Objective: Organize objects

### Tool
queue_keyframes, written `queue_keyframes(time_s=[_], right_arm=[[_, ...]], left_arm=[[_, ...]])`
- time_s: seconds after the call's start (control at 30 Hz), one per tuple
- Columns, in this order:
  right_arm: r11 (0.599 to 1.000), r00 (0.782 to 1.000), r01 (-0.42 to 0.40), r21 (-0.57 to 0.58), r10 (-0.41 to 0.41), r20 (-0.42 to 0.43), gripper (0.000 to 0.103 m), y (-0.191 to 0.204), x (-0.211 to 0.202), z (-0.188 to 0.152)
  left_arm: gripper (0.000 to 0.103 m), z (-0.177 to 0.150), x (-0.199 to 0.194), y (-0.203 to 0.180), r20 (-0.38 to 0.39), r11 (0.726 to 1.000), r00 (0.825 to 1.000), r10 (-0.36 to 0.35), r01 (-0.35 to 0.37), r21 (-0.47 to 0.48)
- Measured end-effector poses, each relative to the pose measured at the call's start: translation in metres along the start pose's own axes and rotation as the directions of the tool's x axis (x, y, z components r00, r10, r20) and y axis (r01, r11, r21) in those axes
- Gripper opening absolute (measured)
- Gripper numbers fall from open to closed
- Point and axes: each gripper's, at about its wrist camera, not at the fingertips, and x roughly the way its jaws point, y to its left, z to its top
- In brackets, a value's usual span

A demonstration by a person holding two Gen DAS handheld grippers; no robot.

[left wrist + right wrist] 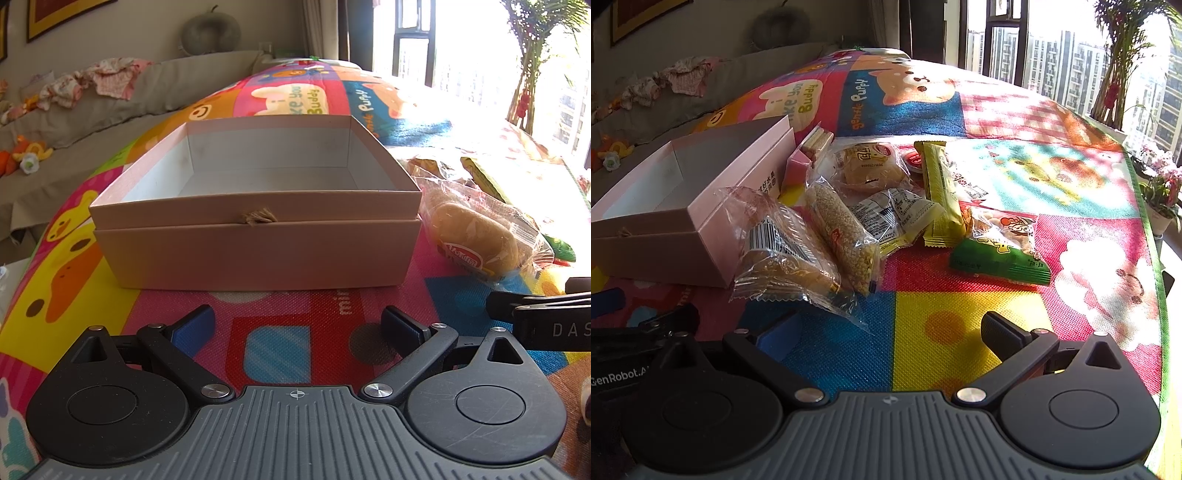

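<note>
i had the left gripper (298,325) low over the play mat (74,258), fingers spread with nothing between them, facing the long front wall of the open pink box (258,254). a strip of bare mat lay between fingertips and box. the box sat hard against the snack pile on its right: a wrapped bun (783,254) touched its corner, long axis slanting away toward the box. next came a grain bar (842,236) lying nearly parallel, then a yellow-green packet (942,192) pointing away from me (lengthwise), then a green-edged snack bag (1001,247). the right gripper (892,328) was spread wide too, over open mat in front of the pile.
</note>
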Motion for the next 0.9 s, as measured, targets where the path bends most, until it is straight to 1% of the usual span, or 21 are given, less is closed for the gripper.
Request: queue_keyframes(time_s=[0.13, 0.27, 0.4, 0.53, 0.63, 0.67, 0.7, 0.73, 0.77, 0.9], right_arm=[[1.0, 0.999, 0.018, -0.002, -0.018, -0.034, 0.103, 0.002, -0.005, -0.002], [1.0, 1.0, 0.015, 0.0, -0.015, -0.015, 0.103, 0.001, -0.014, -0.011], [1.0, 1.0, 0.016, -0.01, -0.017, -0.023, 0.103, 0.003, -0.012, -0.008], [1.0, 1.0, -0.005, -0.011, 0.005, -0.023, 0.103, -0.001, -0.015, -0.01], [0.999, 0.999, -0.036, 0.006, 0.036, -0.025, 0.103, -0.006, -0.021, -0.011], [0.999, 0.999, -0.047, 0.02, 0.048, -0.023, 0.103, -0.009, -0.024, -0.011], [0.998, 0.998, -0.061, 0.035, 0.061, -0.009, 0.103, -0.013, -0.031, -0.011], [0.997, 0.998, -0.065, 0.041, 0.065, 0.006, 0.103, -0.016, -0.037, -0.011], [0.997, 0.998, -0.063, 0.044, 0.062, 0.024, 0.103, -0.019, -0.044, -0.01], [0.998, 0.995, -0.059, 0.028, 0.056, 0.088, 0.103, -0.028, -0.069, 0.0]], left_arm=[[0.1, 0.0, 0.0, 0.0, 0.0, 1.0, 1.0, 0.002, -0.002, 0.001], [0.1, 0.0, 0.002, 0.0, 0.001, 1.0, 1.0, 0.003, -0.003, 0.002], [0.1, 0.0, 0.002, -0.002, 0.001, 1.0, 1.0, 0.006, -0.006, 0.003], [0.099, 0.0, 0.0, -0.002, -0.002, 1.0, 1.0, 0.003, -0.003, 0.003], [0.09, 0.001, -0.004, -0.002, 0.002, 1.0, 1.0, -0.019, 0.019, 0.019], [0.083, 0.001, -0.007, -0.002, -0.002, 0.999, 1.0, -0.03, 0.03, 0.026], [0.073, 0.002, -0.012, -0.002, -0.007, 0.998, 0.999, -0.045, 0.045, 0.033], [0.07, 0.003, -0.017, -0.003, -0.01, 0.997, 0.998, -0.056, 0.057, 0.042], [0.068, 0.003, -0.023, -0.003, -0.005, 0.996, 0.998, -0.068, 0.068, 0.054], [0.068, 0.014, -0.056, 0.003, 0.047, 0.987, 0.99, -0.131, 0.126, 0.097]])
